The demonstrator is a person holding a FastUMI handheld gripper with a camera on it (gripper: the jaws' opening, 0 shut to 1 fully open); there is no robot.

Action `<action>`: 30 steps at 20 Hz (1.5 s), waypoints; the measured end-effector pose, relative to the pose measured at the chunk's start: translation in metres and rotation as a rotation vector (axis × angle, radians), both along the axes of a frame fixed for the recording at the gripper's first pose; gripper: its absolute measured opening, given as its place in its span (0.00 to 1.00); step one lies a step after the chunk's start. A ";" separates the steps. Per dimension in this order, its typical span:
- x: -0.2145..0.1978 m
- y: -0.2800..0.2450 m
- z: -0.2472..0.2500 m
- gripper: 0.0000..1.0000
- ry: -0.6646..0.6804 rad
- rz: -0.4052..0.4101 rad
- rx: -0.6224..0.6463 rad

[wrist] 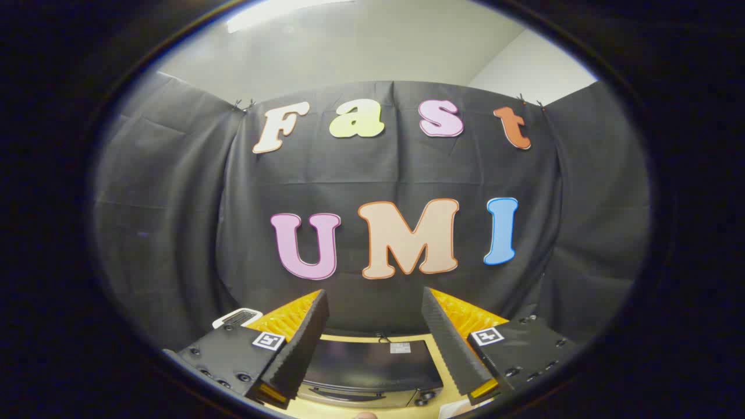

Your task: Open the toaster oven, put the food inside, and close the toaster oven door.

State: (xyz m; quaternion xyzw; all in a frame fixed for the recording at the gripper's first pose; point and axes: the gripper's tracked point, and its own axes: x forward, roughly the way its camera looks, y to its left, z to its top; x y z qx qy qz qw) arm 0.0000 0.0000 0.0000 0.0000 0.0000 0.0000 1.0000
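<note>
the gripper [375,349] is nearest, and its two fingers stand wide apart with nothing held between them. each finger [302,343] is a long wedge with a ribbed inner face, and each one sits on a dark block that carries a small square marker [268,340] with a black and white pattern.

in the gap between the fingers, and lower than their tips, lies the toaster oven [372,364]. it is seen from above: a flat, dark, slightly glossy top with rounded corners and a small pale label [400,347] near its back edge. at its front edge a curved dark part and a round knob [428,397] are visible, but the door is hard to make out, so i cannot tell if it is open or closed. the oven rests on a light wooden table [437,355], of which a narrow strip shows around it.

beside the left finger, partly hidden by its block, there is a white flat object [237,317] with a dark face; what it is i cannot tell.

beyond the fingers hangs the black cloth wall [174,221], creased and folded, and above it a pale ceiling [349,52].
</note>
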 end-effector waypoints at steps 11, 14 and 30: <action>0.011 0.006 -0.021 1.00 0.035 0.010 0.030; 0.015 0.008 -0.033 1.00 0.048 0.008 0.043; 0.037 0.040 -0.277 1.00 0.427 0.001 0.079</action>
